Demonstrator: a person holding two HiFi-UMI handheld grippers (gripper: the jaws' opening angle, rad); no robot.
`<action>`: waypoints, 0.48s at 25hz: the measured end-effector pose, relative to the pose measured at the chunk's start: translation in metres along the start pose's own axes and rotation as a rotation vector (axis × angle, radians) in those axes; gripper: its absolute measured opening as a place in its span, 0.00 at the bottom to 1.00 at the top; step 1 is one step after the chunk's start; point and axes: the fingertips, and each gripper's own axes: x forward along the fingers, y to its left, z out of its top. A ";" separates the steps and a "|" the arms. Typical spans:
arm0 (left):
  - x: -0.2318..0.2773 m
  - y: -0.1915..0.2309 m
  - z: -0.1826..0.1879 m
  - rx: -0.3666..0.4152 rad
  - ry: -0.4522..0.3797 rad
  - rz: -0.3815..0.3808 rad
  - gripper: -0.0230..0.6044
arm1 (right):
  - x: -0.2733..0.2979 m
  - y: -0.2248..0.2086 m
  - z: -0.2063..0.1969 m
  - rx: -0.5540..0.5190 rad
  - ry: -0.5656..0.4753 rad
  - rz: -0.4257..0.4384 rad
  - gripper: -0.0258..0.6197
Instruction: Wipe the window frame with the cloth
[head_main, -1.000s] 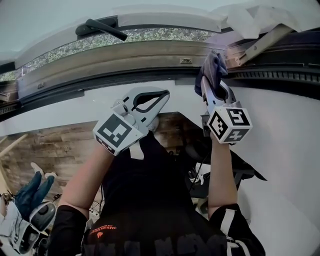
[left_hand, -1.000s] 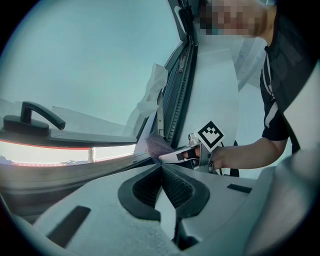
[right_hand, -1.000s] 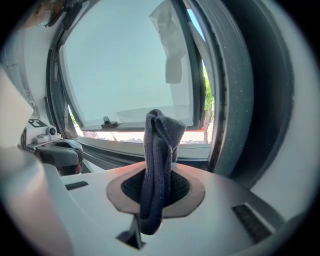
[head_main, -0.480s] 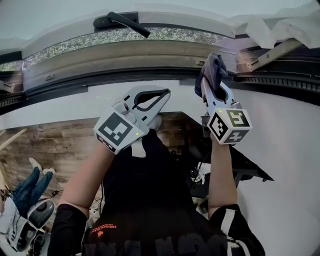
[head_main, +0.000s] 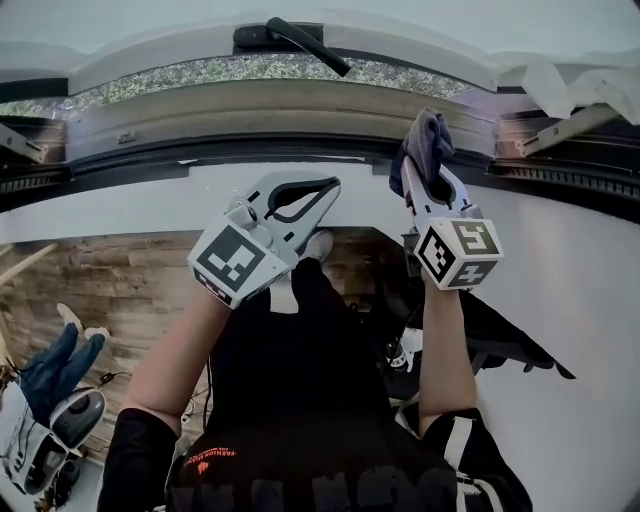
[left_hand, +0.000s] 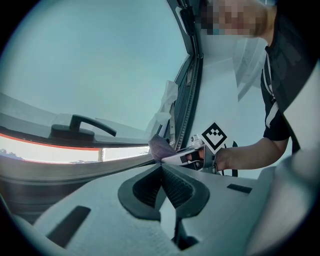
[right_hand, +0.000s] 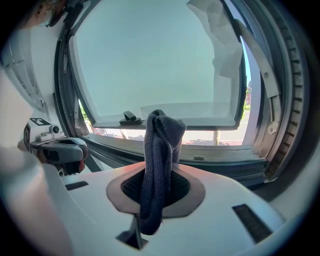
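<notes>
Handle (head_main: 305, 42) shifted right, knit cloth (head_main: 426, 140) (grey) clamped

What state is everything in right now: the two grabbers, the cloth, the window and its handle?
Left gripper: shut, nothing between its jaws.
Right gripper: shut on the cloth.
Cloth: bunched, standing up out of the jaws, its top at the window frame.
Window sash: open, outdoors showing in the gap below it.
Window handle: sticking out from the sash at an angle.
</notes>
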 end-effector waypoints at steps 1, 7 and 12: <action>-0.004 0.002 0.000 0.000 -0.002 0.005 0.07 | 0.002 0.004 0.000 -0.003 0.001 0.005 0.12; -0.028 0.011 0.000 -0.045 -0.006 0.045 0.07 | 0.012 0.030 0.003 -0.019 0.007 0.033 0.12; -0.046 0.019 -0.002 -0.022 -0.018 0.055 0.07 | 0.021 0.052 0.004 -0.030 0.011 0.054 0.12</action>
